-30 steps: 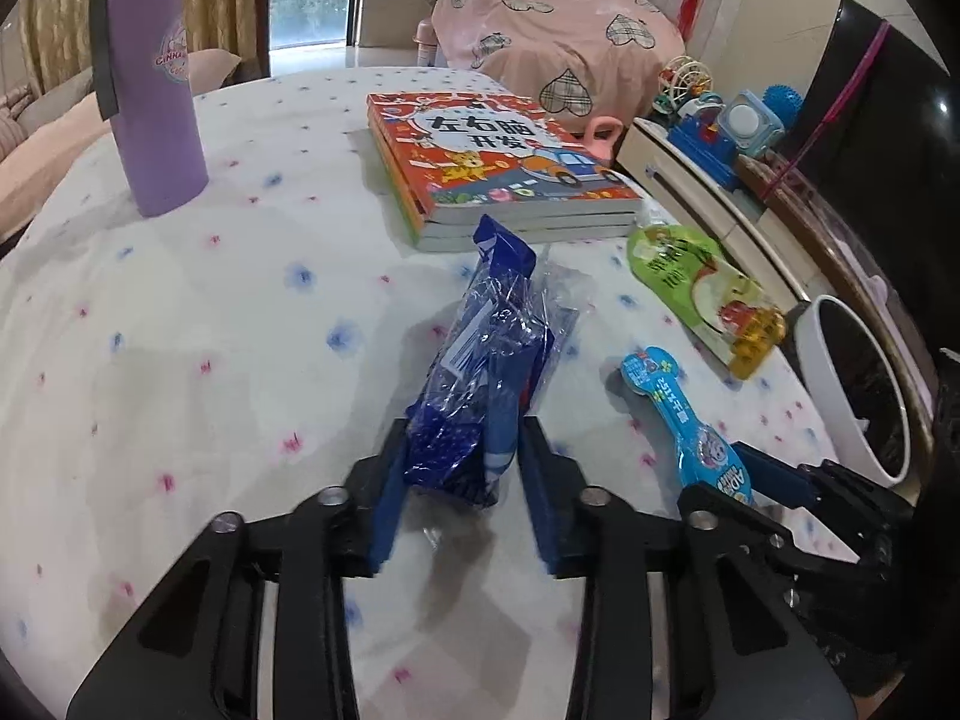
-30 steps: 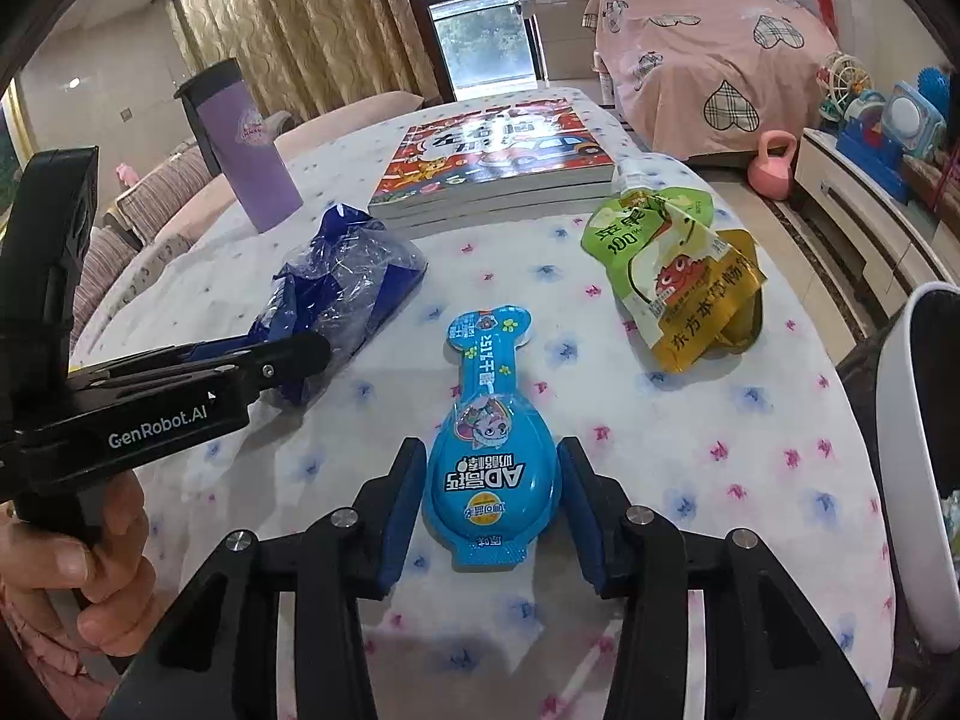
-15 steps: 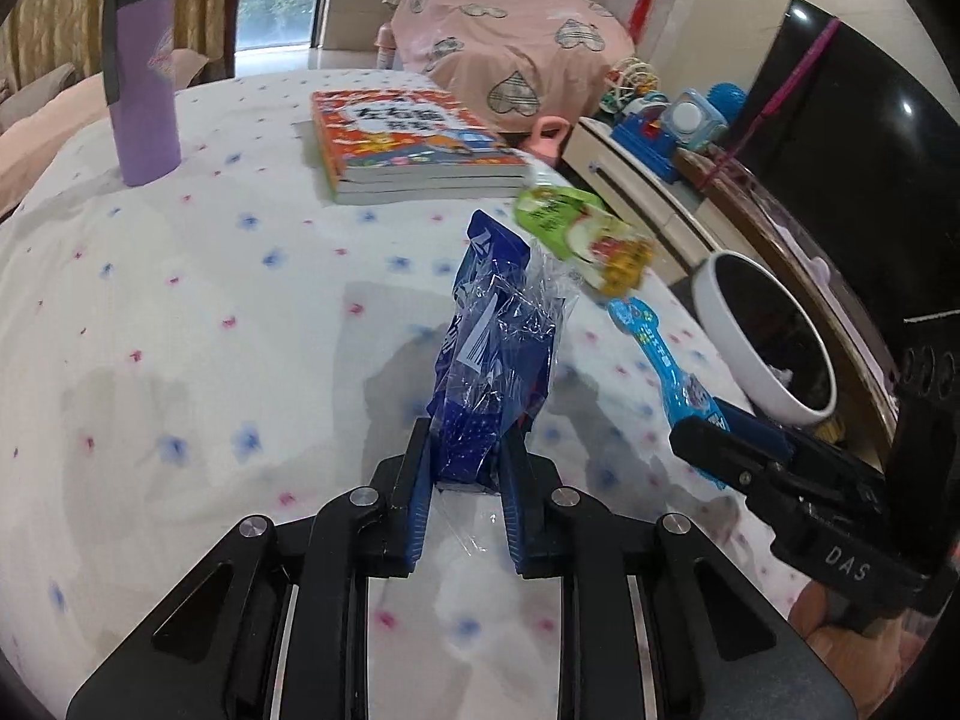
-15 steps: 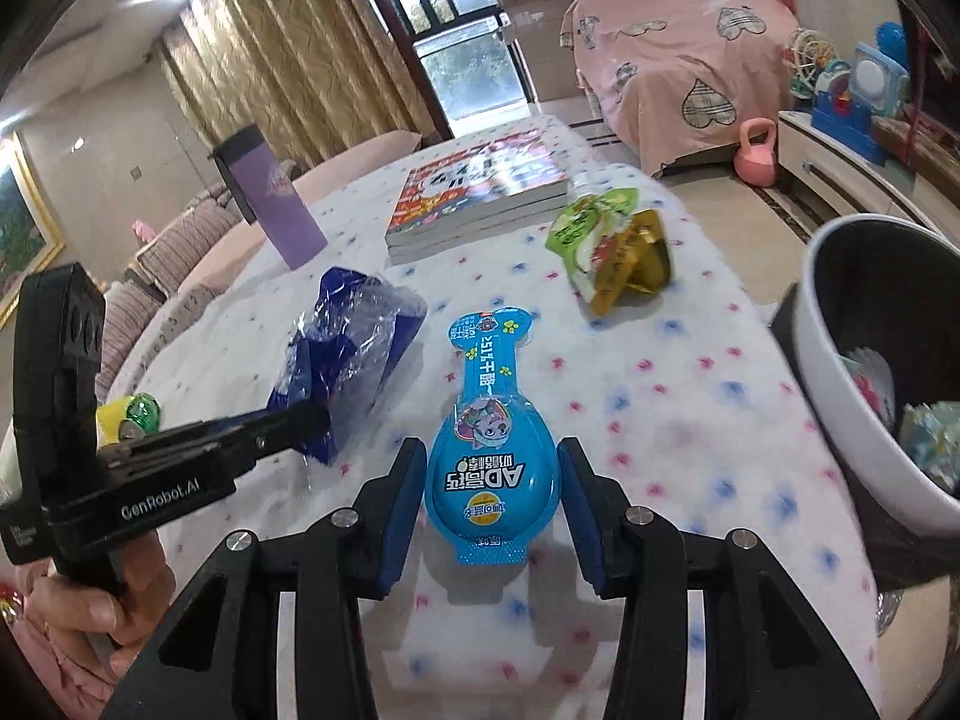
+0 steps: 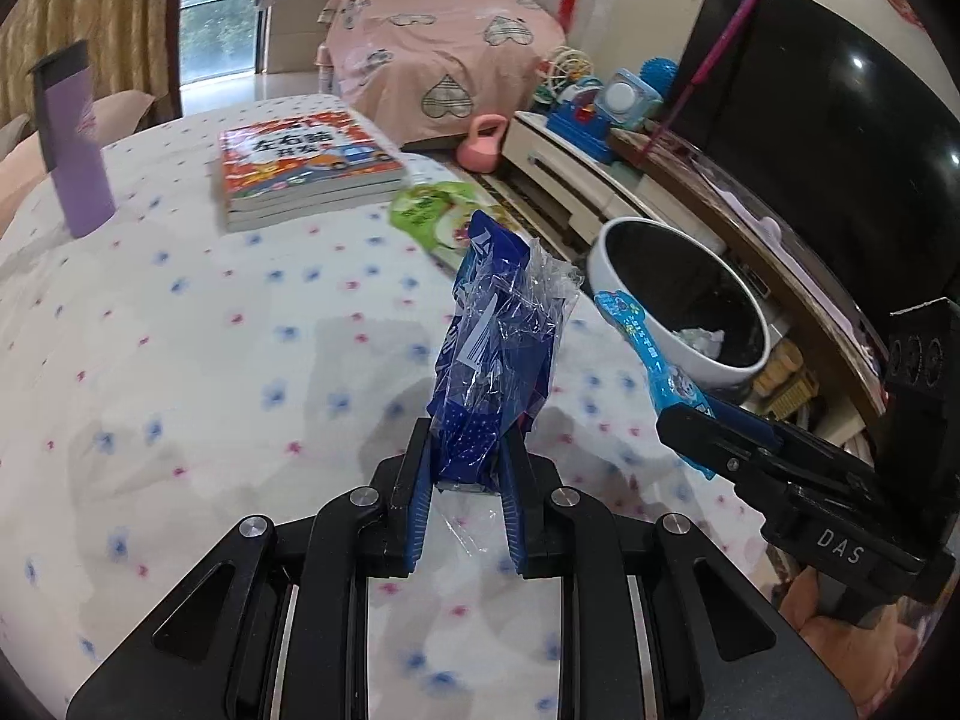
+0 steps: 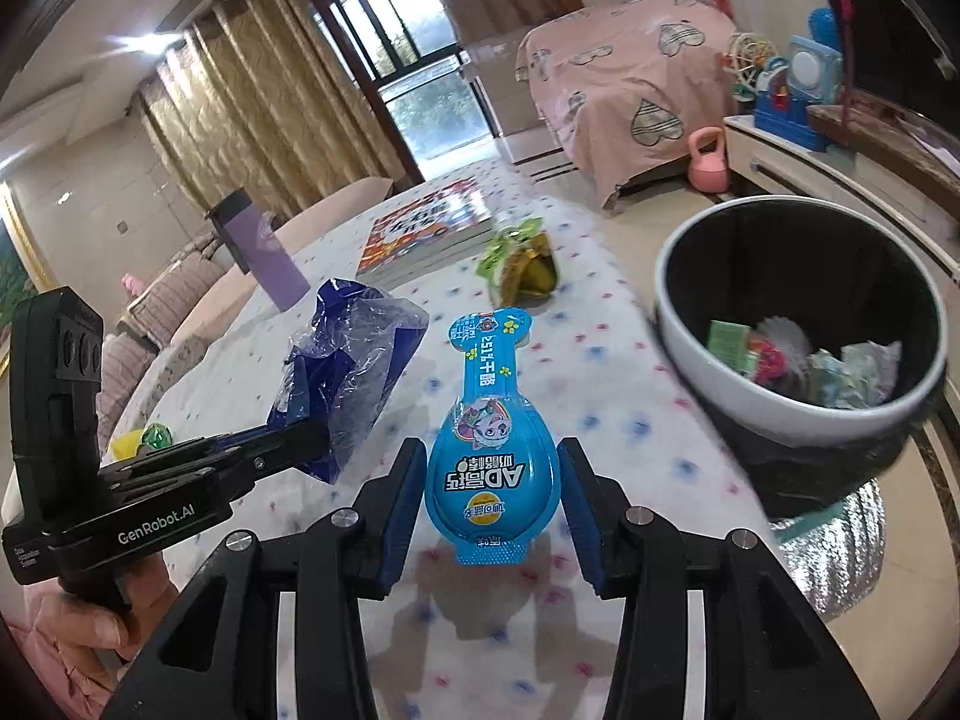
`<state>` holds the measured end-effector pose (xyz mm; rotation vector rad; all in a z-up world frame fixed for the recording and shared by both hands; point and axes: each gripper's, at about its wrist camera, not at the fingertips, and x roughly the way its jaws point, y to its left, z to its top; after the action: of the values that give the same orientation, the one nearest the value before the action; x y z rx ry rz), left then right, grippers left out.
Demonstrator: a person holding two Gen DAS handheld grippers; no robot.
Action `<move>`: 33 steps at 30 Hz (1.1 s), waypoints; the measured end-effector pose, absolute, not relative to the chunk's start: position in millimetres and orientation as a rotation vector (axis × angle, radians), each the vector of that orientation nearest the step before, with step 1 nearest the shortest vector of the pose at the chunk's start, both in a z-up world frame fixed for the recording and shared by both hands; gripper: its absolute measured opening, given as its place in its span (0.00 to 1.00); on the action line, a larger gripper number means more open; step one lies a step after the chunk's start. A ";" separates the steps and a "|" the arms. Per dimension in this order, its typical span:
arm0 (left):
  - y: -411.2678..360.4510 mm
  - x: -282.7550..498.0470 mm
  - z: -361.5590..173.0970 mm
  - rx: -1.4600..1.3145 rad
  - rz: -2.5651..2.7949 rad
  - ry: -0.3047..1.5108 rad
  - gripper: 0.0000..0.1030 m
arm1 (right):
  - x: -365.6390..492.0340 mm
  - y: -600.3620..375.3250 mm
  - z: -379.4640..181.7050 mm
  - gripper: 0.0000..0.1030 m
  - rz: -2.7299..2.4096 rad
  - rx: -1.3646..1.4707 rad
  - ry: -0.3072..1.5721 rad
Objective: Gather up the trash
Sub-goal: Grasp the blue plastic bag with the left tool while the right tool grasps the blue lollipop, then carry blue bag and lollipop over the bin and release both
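a crumpled blue and clear wrapper (image 5: 498, 360) is clamped between the pads of the left gripper (image 5: 467, 474) and is held up off the flowered tablecloth (image 5: 180, 360); the jaws have just been closing on it. a light blue snack packet (image 6: 493, 456) is gripped at its wide end by the right gripper (image 6: 493, 498), its narrow neck pointing away, and it too appears to be lifted clear of the cloth. a hand (image 6: 90, 630) is seen on the left gripper's handle. just beyond the table edge on the right, a white bin with a black inside (image 6: 798, 414) is seen, with scraps of paper and wrappers lying in it. farther back on the table, a green and yellow pouch (image 6: 519, 261) is seen lying beside a stack of books (image 5: 306, 171). a purple bottle (image 5: 72, 144) is stood upright at the far left, well apart from them.
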<state>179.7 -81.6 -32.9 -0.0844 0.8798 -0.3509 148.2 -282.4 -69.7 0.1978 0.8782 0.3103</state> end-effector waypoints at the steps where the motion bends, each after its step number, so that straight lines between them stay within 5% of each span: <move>1: -84.9 178.5 -31.9 -0.079 -0.357 0.879 0.18 | 146.4 -286.5 -68.7 0.44 0.304 0.204 0.874; 33: -185.6 192.7 -11.0 0.043 -0.508 0.871 0.18 | 130.3 -392.3 -47.5 0.44 0.127 0.307 0.776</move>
<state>192.7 -185.6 -11.0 0.0430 0.8712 -0.5079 130.3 -392.3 -47.5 0.3074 0.7758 0.1272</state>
